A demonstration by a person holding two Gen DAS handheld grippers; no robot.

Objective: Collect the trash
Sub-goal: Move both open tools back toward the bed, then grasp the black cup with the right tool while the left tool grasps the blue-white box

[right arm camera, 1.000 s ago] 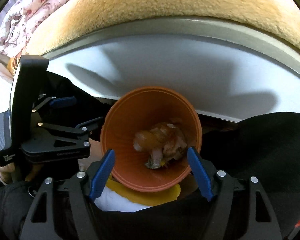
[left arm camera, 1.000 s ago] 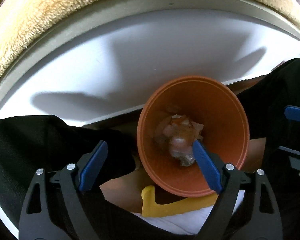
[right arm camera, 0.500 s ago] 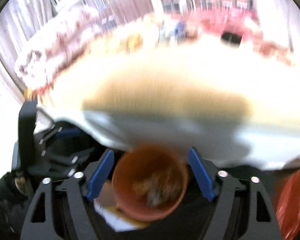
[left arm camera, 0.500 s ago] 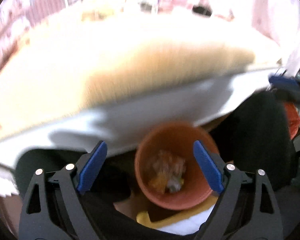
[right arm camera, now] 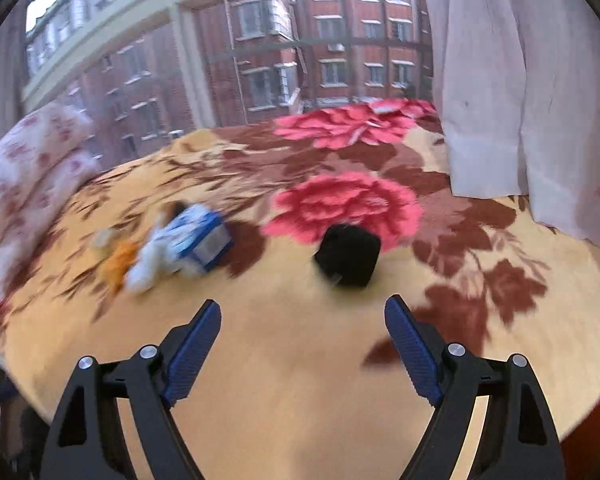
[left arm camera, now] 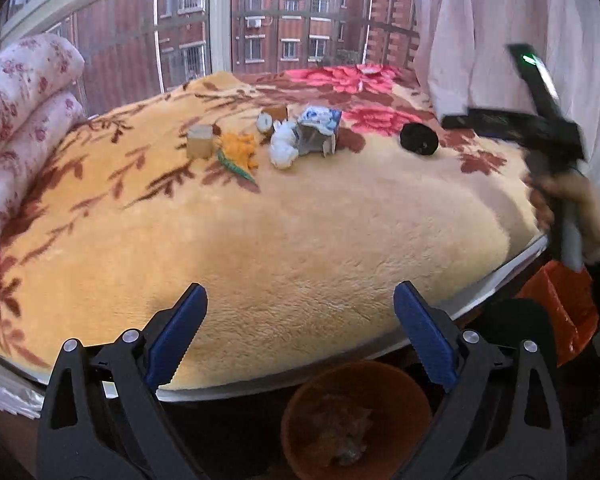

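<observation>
Trash lies in a cluster far across the floral blanket [left arm camera: 300,232]: a blue-white carton [left arm camera: 318,130], a crumpled white tissue [left arm camera: 283,148], orange peel [left arm camera: 240,150], a small cardboard cube [left arm camera: 199,142] and, apart to the right, a black lump [left arm camera: 419,140]. Below the bed edge stands the orange bin [left arm camera: 356,420] with scraps inside. My left gripper [left arm camera: 300,328] hangs over the near blanket edge, its jaws opening with nothing between them. My right gripper [right arm camera: 302,336] is open and empty, just short of the black lump [right arm camera: 348,256]; the carton [right arm camera: 198,240] and tissue [right arm camera: 148,268] are blurred at its left.
A rolled floral quilt [left arm camera: 16,120] lies along the bed's left side. A pale curtain [left arm camera: 500,40] hangs at the right, with a window behind the bed. A hand [left arm camera: 572,208] holds the other tool at the right edge, above an orange-red plastic bag [left arm camera: 560,300].
Both views have swung up from looking into the orange bin to looking across the bed. The right gripper has moved out over the blanket; the bin has left its view.
</observation>
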